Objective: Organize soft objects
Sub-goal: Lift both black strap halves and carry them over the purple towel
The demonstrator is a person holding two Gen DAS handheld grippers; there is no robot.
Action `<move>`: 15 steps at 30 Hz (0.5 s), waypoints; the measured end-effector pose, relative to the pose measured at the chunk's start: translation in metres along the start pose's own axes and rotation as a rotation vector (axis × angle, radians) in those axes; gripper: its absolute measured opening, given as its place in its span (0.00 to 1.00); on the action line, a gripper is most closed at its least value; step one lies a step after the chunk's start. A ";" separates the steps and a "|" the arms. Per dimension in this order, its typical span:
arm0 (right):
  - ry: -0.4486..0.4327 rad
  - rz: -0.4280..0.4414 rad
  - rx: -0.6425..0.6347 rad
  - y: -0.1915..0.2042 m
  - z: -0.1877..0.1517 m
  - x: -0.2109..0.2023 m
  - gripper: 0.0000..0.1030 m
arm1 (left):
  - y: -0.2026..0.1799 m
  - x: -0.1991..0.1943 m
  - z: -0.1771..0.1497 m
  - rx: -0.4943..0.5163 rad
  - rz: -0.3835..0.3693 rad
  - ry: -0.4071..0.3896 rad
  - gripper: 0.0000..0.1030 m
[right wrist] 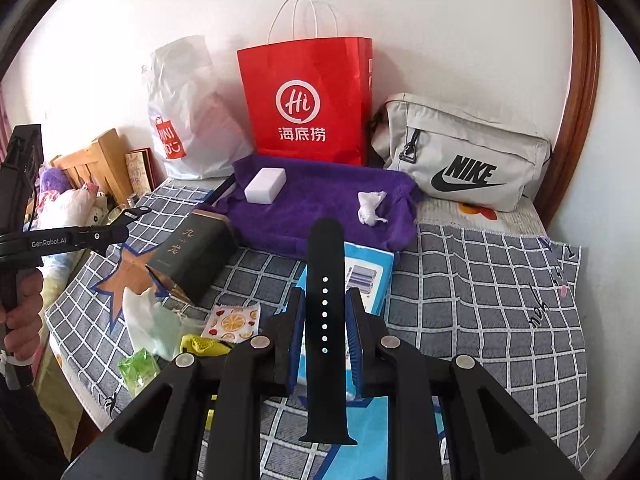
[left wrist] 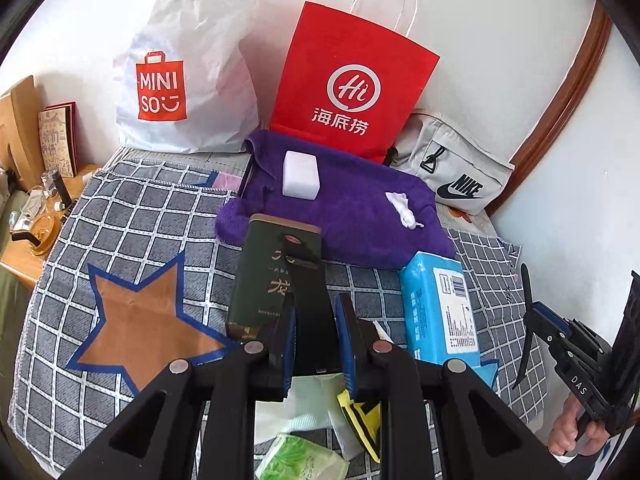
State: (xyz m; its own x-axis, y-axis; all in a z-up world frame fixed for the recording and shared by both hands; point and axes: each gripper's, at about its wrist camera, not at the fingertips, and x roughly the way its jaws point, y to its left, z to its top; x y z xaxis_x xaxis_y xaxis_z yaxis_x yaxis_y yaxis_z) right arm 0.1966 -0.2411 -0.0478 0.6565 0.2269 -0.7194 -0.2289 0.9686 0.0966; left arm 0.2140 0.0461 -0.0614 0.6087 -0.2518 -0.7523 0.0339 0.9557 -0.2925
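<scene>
My left gripper (left wrist: 315,338) is shut on a black watch strap piece (left wrist: 308,312) that stands up between its blue pads, above the checked cloth (left wrist: 132,208). My right gripper (right wrist: 325,332) is shut on a black watch strap (right wrist: 326,300) with a row of holes. A purple towel (left wrist: 352,216) lies at the back, with a white sponge block (left wrist: 301,175) and a crumpled white tissue (left wrist: 404,208) on it. The towel (right wrist: 312,204), sponge (right wrist: 265,185) and tissue (right wrist: 370,207) also show in the right wrist view.
A dark green box (left wrist: 268,280), blue tissue pack (left wrist: 440,308), green tissue pack (left wrist: 304,460) and yellow cloth (left wrist: 362,416) lie near. A red paper bag (left wrist: 352,88), white Miniso bag (left wrist: 180,84) and grey Nike bag (left wrist: 452,168) stand by the wall. Wooden nightstand (left wrist: 24,208) at left.
</scene>
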 end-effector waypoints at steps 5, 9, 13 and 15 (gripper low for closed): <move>0.013 -0.001 0.004 -0.005 0.008 0.016 0.20 | 0.002 0.016 0.009 -0.009 0.004 0.019 0.18; 0.019 -0.003 0.008 -0.008 0.013 0.026 0.20 | 0.003 0.028 0.015 -0.010 0.008 0.035 0.18; 0.023 -0.003 0.009 -0.012 0.019 0.037 0.20 | 0.003 0.037 0.022 0.000 0.005 0.040 0.18; 0.025 -0.004 0.009 -0.013 0.022 0.043 0.20 | 0.003 0.041 0.025 0.005 0.010 0.041 0.18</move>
State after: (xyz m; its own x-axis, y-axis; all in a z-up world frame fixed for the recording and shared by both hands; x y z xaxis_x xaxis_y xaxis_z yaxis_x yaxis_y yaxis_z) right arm 0.2436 -0.2416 -0.0643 0.6391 0.2209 -0.7367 -0.2197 0.9704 0.1004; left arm 0.2595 0.0422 -0.0784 0.5764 -0.2483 -0.7785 0.0324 0.9589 -0.2819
